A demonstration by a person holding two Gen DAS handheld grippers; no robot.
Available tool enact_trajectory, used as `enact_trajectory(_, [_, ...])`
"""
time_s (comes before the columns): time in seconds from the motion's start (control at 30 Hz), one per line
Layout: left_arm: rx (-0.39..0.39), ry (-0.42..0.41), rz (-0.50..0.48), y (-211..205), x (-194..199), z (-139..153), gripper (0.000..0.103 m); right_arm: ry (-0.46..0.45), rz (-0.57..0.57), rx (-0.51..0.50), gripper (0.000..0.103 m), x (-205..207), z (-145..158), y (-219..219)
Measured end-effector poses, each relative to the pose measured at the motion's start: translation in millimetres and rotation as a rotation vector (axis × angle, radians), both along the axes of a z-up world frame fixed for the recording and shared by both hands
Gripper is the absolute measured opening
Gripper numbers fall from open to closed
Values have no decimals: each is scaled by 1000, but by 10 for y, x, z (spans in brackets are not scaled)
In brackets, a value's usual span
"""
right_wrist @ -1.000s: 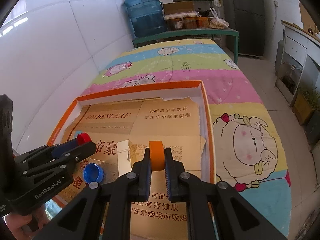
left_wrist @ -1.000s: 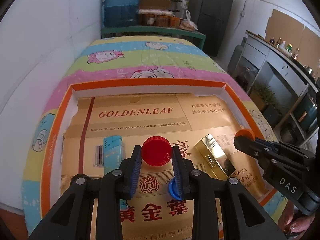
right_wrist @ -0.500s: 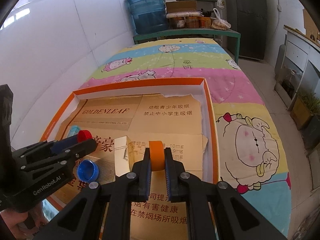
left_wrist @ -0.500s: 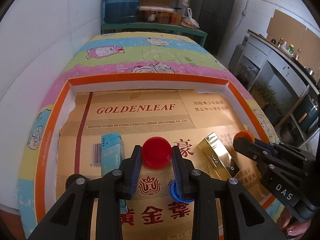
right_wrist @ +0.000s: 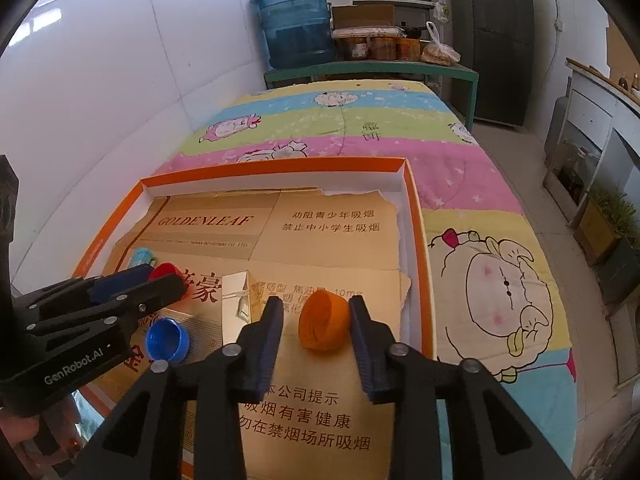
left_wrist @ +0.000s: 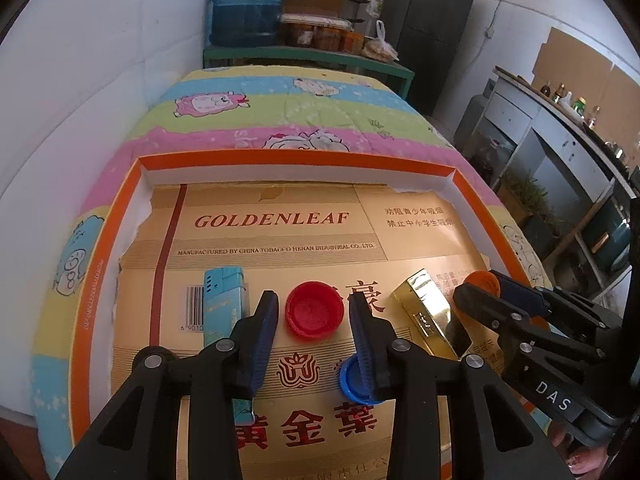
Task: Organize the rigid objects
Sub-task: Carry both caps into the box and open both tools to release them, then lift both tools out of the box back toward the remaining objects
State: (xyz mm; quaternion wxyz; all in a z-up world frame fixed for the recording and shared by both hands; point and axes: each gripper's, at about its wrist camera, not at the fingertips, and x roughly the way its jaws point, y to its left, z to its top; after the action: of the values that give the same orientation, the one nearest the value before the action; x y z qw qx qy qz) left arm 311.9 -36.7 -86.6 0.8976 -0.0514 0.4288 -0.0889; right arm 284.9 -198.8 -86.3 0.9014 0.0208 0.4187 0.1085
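**Both tongs wide, caps on the cardboard**

My left gripper [left_wrist: 314,322] stood wide, the red cap [left_wrist: 315,315] lying open side up between its fingers, touching neither. My right gripper [right_wrist: 316,326] was equally spread around the tilted orange cap [right_wrist: 323,320]. A blue cap [right_wrist: 167,339], gold box [left_wrist: 429,312] and teal lighter [left_wrist: 222,304] lay nearby in the orange tray [left_wrist: 296,157].

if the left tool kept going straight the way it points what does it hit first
Probably the red cap, lying open side up between the open left tool's fingers; past it only flattened cardboard, though depth is uncertain.
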Motion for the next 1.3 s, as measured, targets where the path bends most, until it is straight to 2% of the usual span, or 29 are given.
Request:
enact_trajectory(0.6, [3,-28,0,26,-123,135,38,-18,-7,13,34,-39,61,-25])
enact_trajectory(1.3, [-11,-61,7,117,-360,350,38,-54,-22,12,34,-252,306,-33])
